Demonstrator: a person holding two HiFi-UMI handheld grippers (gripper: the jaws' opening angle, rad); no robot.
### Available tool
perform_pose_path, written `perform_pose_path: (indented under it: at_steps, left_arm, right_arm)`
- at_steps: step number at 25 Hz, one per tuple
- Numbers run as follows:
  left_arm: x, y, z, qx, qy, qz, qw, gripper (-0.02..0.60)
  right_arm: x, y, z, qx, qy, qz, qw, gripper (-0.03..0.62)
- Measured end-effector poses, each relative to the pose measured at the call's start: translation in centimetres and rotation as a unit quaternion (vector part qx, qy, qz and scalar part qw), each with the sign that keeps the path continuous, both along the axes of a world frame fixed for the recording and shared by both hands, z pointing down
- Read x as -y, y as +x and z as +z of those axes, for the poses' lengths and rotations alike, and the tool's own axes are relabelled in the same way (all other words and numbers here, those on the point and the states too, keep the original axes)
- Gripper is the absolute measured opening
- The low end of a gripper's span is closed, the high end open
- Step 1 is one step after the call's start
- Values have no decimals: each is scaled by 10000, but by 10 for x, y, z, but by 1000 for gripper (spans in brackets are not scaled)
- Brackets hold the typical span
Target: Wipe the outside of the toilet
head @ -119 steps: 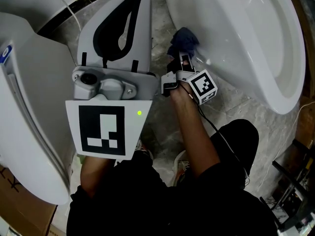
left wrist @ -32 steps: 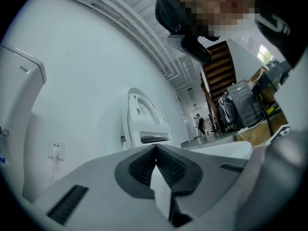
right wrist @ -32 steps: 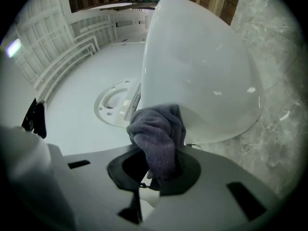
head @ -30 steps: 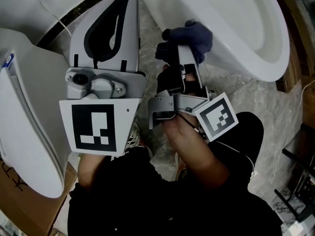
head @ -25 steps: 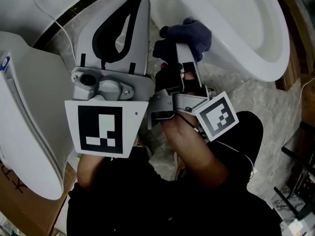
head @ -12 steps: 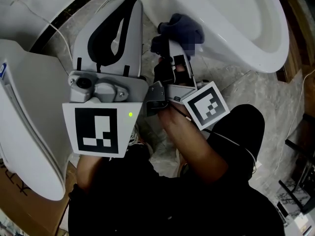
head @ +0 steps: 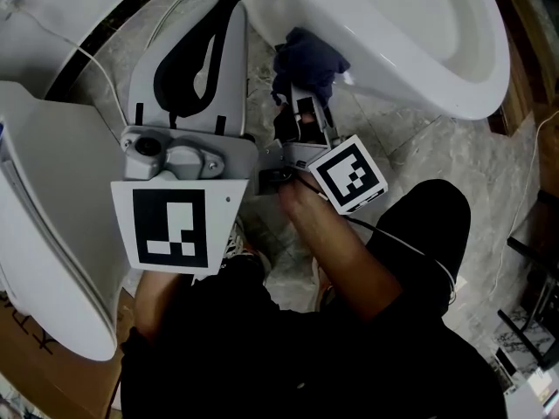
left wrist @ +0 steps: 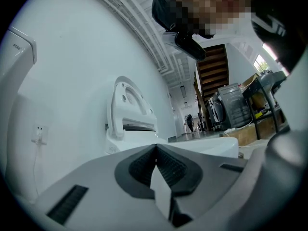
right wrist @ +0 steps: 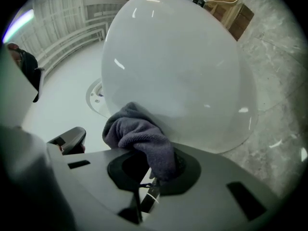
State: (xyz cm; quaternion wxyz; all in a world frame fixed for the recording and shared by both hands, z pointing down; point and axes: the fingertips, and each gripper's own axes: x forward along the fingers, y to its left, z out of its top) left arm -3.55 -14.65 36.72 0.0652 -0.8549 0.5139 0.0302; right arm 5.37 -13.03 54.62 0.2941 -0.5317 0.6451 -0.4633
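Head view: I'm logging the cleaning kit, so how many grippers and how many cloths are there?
Grippers: 2 (left gripper, right gripper)
Cloths: 1 (cloth, clamped in the right gripper's jaws)
Total: 3

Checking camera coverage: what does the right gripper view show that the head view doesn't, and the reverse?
Right gripper view only: the right gripper, its jaws shut on the cloth, seen close. Head view only: the left gripper, a second toilet at left, the person's legs. Both: the cloth against the white toilet bowl, and the marble floor.
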Motion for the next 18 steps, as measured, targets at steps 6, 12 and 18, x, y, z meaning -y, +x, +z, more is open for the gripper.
perform_pose_path:
  at_steps: [6, 12, 18]
  left_arm:
    - [4, 12, 15, -83, -192, 147, 9997, 11]
    - [9, 18, 26, -111, -321, 193, 9992, 11]
    - [15, 19, 31, -173, -380, 227, 9989, 11]
  right_arm:
    - [-2, 5, 20, -274, -134, -8, 9995, 40]
    - [-1, 8, 39, -655, -151, -75, 9977, 40]
    - [2, 15, 65, -1105, -217, -132, 9935, 40]
